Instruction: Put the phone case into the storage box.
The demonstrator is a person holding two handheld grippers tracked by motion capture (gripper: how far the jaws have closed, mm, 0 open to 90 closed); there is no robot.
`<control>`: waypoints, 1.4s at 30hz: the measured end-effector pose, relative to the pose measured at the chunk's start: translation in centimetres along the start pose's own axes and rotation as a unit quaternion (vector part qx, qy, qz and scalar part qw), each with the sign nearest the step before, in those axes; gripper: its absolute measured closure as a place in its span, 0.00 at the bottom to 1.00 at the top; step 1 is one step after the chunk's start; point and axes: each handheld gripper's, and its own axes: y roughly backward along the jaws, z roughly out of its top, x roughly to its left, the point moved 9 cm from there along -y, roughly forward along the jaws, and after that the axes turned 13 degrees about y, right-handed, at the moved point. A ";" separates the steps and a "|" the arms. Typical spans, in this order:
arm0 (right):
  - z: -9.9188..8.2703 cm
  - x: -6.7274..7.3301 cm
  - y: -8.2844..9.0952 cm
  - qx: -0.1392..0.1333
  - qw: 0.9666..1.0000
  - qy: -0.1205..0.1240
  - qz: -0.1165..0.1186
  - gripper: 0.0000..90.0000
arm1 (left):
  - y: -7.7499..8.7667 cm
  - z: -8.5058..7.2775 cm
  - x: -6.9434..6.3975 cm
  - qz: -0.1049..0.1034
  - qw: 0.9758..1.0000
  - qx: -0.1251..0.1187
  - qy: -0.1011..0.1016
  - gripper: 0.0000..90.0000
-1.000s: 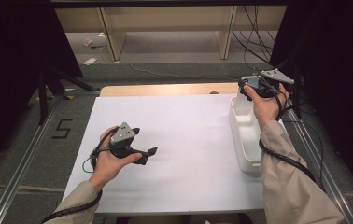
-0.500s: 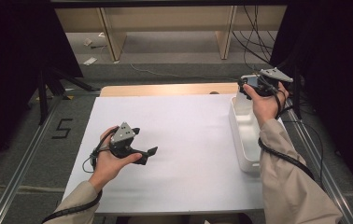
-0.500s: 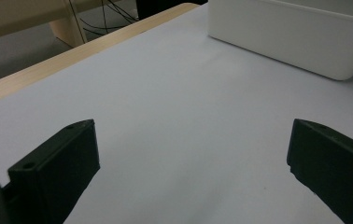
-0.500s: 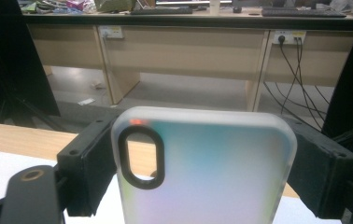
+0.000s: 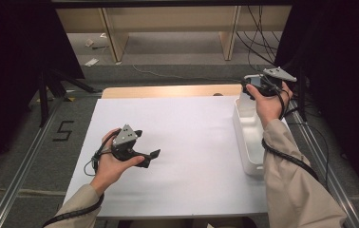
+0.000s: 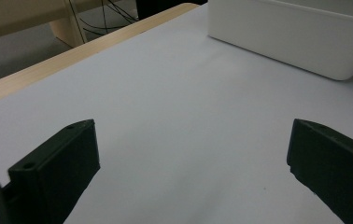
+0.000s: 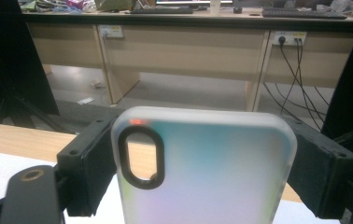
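Right gripper (image 7: 202,172) grips phone case (image 7: 205,168) by its two sides, above far end of white bin (image 5: 246,142) at right table edge. Left gripper (image 6: 191,163) wide apart, nothing between, over white table (image 5: 192,142) near left edge.

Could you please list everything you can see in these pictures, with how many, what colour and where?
phone case: one, frosted pale, clamped between the right gripper's fingers above the bin's far end
bin: one, white, long, on the sheet's right edge
sheet: one, white, covering the table
table: one, light wood, its far edge bare
desks: light wood, beyond the table
left gripper: one, black, fingers apart, low over the sheet
right gripper: one, black, raised over the bin
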 end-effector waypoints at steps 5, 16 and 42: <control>0.1 -0.1 -0.1 0.000 1.000 -0.001 -0.001 0.21 | 0.0 -0.1 0.0 -0.001 1.000 0.001 0.000 0.02; -0.2 -0.2 -0.5 0.007 1.000 0.000 -0.003 0.20 | -0.1 -0.1 0.0 -0.001 1.000 0.001 -0.001 0.02; -0.6 -0.4 -1.2 0.014 1.000 0.001 -0.007 0.20 | -0.1 -0.1 0.0 -0.001 1.000 0.001 0.000 0.02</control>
